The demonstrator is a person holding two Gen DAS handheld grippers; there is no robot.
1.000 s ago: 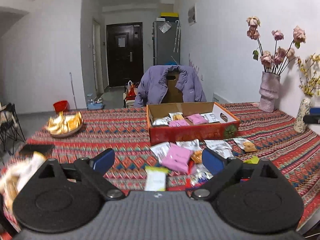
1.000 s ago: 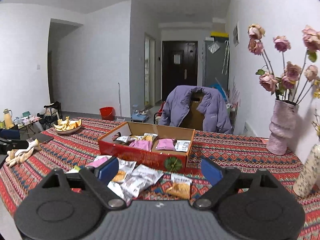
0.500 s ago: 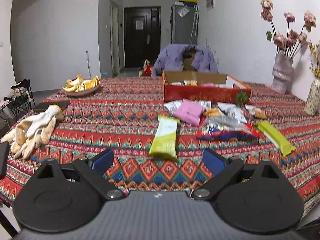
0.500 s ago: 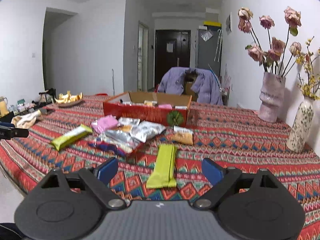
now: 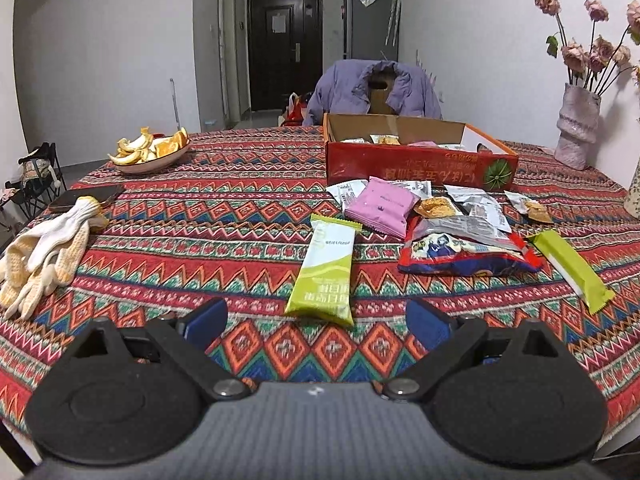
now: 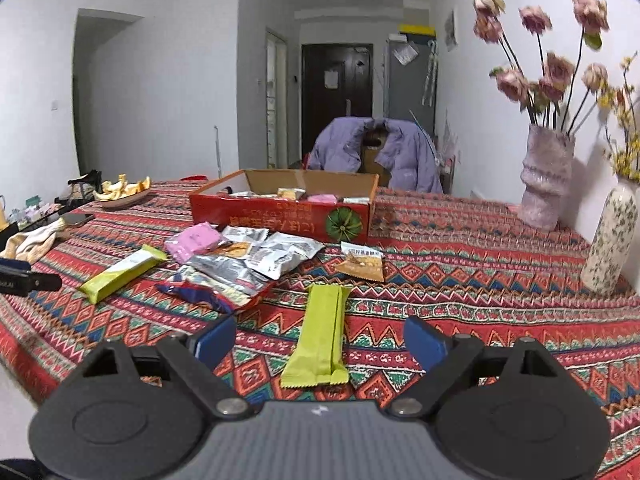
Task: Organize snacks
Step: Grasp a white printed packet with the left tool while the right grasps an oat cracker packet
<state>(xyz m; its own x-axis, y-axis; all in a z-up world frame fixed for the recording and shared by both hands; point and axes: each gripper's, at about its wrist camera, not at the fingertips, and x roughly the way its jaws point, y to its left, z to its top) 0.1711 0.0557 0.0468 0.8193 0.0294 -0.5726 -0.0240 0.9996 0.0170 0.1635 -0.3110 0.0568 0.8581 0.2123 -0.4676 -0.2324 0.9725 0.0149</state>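
1. Red cardboard box (image 5: 416,166) at the far middle of the table (image 5: 224,216) has white print on its near wall, upside down and unreadable, plus a green round logo. Several packets lie inside.
2. Green bar wrapper (image 5: 326,270) carries small dark print, too small to read; the blue-red snack bag (image 5: 464,254) shows cartoon art.
3. Left hand-held gripper (image 5: 316,316): jaws spread wide, holding nothing, hovering just near of that green wrapper, not touching it.
4. Right hand-held gripper (image 6: 320,338): jaws wide apart, empty, with a second green bar wrapper (image 6: 322,334) lying between the fingertips, apparently untouched.
5. Loose packets, incl. a pink packet (image 5: 380,206), pile up just near of the box.
6. Left view only: white gloves (image 5: 44,248) in full at the left edge. Right view only: speckled white vase (image 6: 610,240) in full at the far right.
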